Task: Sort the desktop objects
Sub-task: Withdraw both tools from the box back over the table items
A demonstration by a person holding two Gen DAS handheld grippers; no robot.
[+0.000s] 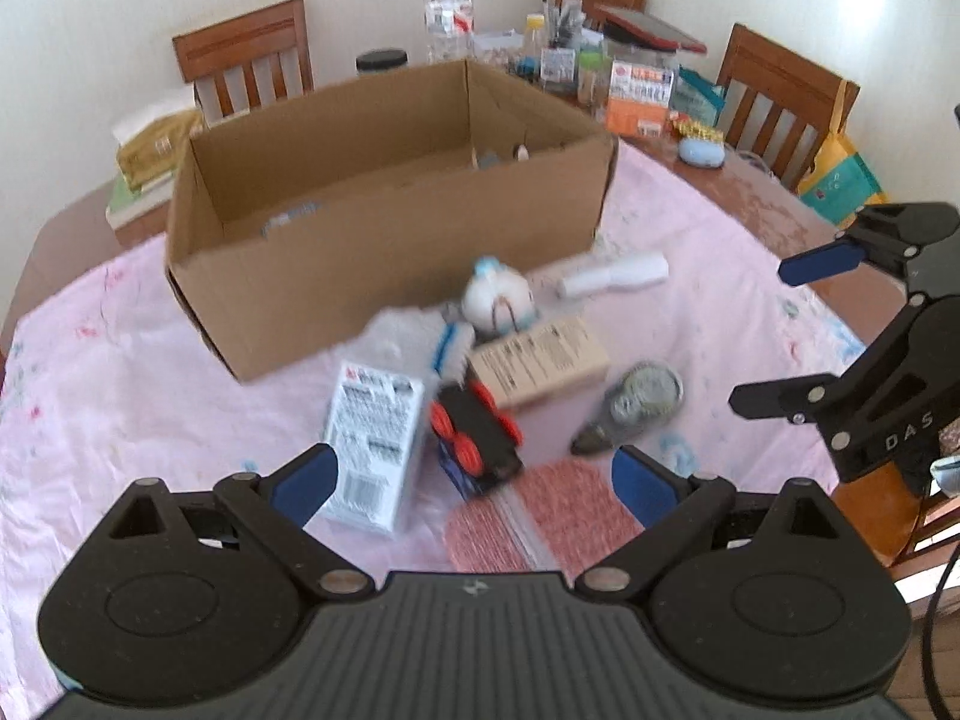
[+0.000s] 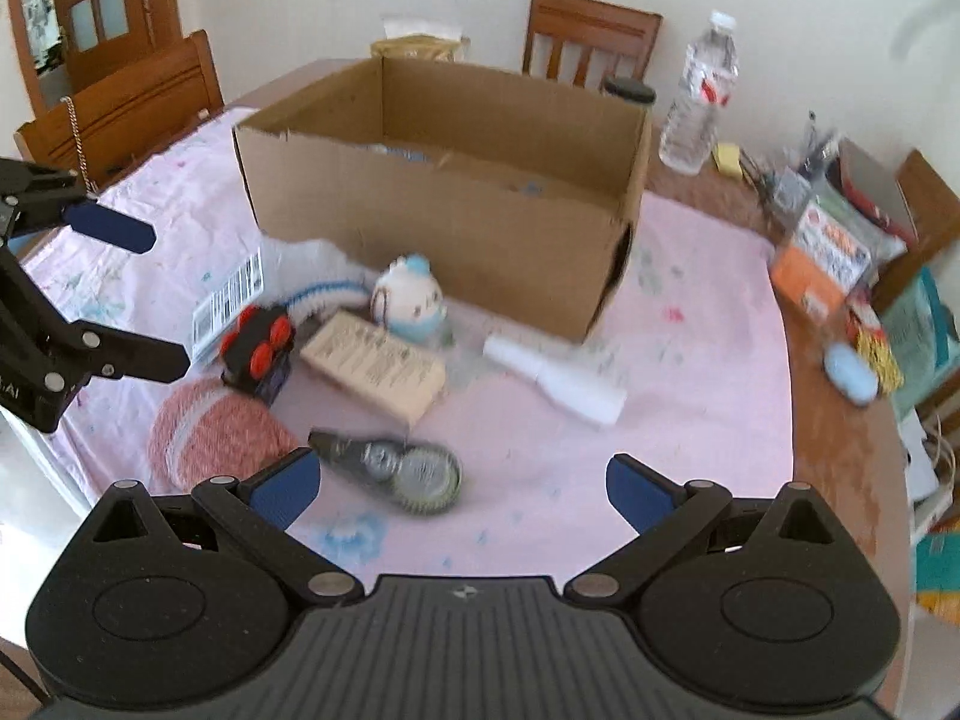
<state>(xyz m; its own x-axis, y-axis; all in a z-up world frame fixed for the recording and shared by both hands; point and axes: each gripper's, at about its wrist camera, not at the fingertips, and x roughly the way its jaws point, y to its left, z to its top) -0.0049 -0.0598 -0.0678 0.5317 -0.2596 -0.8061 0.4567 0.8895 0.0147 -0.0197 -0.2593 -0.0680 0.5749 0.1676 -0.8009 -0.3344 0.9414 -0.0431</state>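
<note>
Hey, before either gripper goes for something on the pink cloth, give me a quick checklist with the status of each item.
1. Left gripper open and holding nothing: ok.
2. Right gripper open and holding nothing: ok.
3. Cardboard box open on top, ready to receive items: ok.
4. Room left inside the box: cannot tell, since its floor is mostly hidden.
5. Toy train free to lift: not ok, it is crowded between the white carton and the beige box.
6. White bottle lying apart from the pile, easy to reach: ok.
</note>
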